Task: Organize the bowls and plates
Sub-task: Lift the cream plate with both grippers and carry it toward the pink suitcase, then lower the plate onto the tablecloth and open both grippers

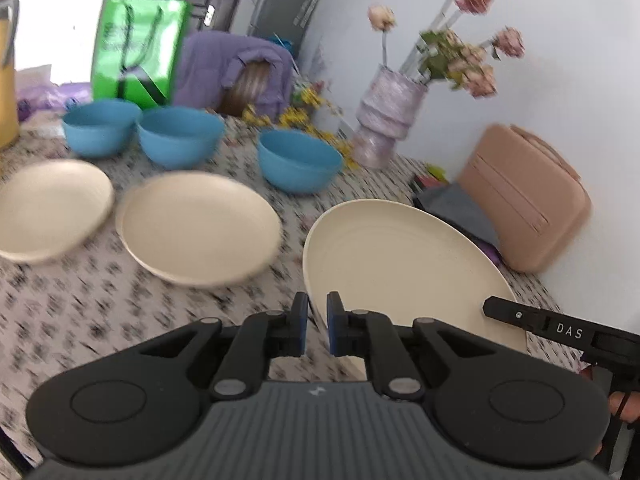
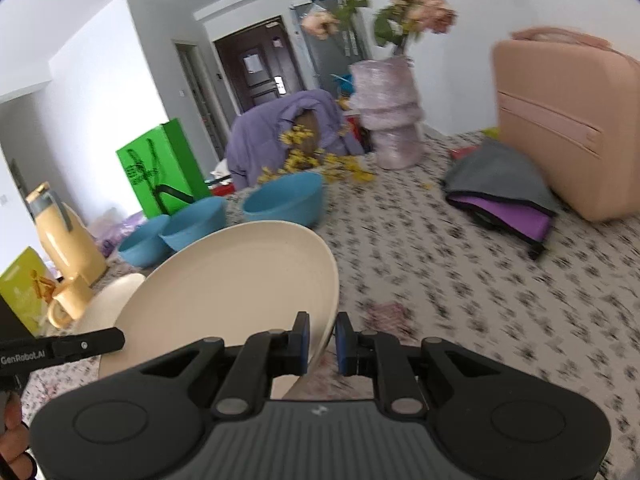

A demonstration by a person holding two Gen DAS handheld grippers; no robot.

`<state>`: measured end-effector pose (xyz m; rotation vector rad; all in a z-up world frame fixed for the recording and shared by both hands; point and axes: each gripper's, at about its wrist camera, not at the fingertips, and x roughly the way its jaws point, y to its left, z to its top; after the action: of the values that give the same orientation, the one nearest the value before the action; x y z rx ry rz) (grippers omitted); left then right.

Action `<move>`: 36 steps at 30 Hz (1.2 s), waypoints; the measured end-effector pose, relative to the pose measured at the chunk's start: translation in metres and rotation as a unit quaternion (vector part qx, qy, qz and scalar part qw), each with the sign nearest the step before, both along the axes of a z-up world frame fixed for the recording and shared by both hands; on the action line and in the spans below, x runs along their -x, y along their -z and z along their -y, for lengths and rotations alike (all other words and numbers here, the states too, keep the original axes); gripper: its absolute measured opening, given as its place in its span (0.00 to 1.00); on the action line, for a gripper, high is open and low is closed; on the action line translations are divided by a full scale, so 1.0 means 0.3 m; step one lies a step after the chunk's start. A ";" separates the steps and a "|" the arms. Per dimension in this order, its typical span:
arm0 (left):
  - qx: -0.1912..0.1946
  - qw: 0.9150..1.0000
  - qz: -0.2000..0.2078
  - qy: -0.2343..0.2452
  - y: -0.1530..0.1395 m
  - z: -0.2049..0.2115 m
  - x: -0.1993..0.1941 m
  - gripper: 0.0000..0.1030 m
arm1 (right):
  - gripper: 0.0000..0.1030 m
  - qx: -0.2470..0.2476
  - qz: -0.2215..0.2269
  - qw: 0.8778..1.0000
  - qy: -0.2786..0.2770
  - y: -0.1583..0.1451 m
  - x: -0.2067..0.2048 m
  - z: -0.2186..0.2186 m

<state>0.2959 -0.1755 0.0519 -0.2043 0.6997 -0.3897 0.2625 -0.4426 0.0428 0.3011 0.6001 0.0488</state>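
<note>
Left wrist view: the left gripper (image 1: 317,322) angles downward over the patterned tablecloth (image 1: 100,300), its blue-padded jaws drawn close and pinching the near left rim of a cream plate (image 1: 400,264). The held plate is tilted, its left edge raised. At lower right the black finger of the right gripper (image 1: 516,314) reaches over the same plate's near right rim; a little of the person's hand (image 1: 622,406) shows behind it. Two more cream plates lie flat on the cloth to the left: a middle plate (image 1: 198,226) and a far-left plate (image 1: 50,208), near each other but apart. Behind them stand three blue bowls (image 1: 178,140), two just beside each other at left and the third alone to the right. A lilac vase (image 1: 384,120) of dried flowers and a pink case (image 1: 524,200) stand by the wall.

Right wrist view: the right gripper (image 2: 321,340) also points downward, jaws nearly closed and clamped on the right rim of the cream plate (image 2: 232,288), which tilts up toward the camera. The left gripper's finger (image 2: 86,344) enters from the left edge at the plate's opposite rim, with fingers (image 2: 14,436) of the holding hand below it. Another plate (image 2: 110,300) shows partly behind the held one; the bowls (image 2: 286,198) sit beyond. A yellow jug (image 2: 66,244) and mug (image 2: 66,304) stand at far left.
</note>
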 end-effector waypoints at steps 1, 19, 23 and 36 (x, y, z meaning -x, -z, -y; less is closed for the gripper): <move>0.000 1.000 -0.004 0.005 0.013 0.019 0.004 0.09 | 0.13 0.000 -0.003 1.000 0.004 0.012 0.013 0.021; -0.005 0.997 -0.032 0.064 0.197 0.289 0.012 0.11 | 0.13 0.035 -0.037 0.997 0.065 0.184 0.103 0.278; -0.007 0.997 -0.037 0.067 0.220 0.303 0.005 0.11 | 0.13 0.044 -0.042 0.996 0.068 0.201 0.091 0.294; -0.027 0.996 -0.041 0.070 0.275 0.314 0.008 0.12 | 0.19 0.049 -0.048 0.995 0.067 0.259 0.078 0.298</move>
<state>0.2935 -0.2698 -0.0304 -0.1222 0.8071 -0.4971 0.2390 -0.5321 -0.0348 0.2493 0.6739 -0.1246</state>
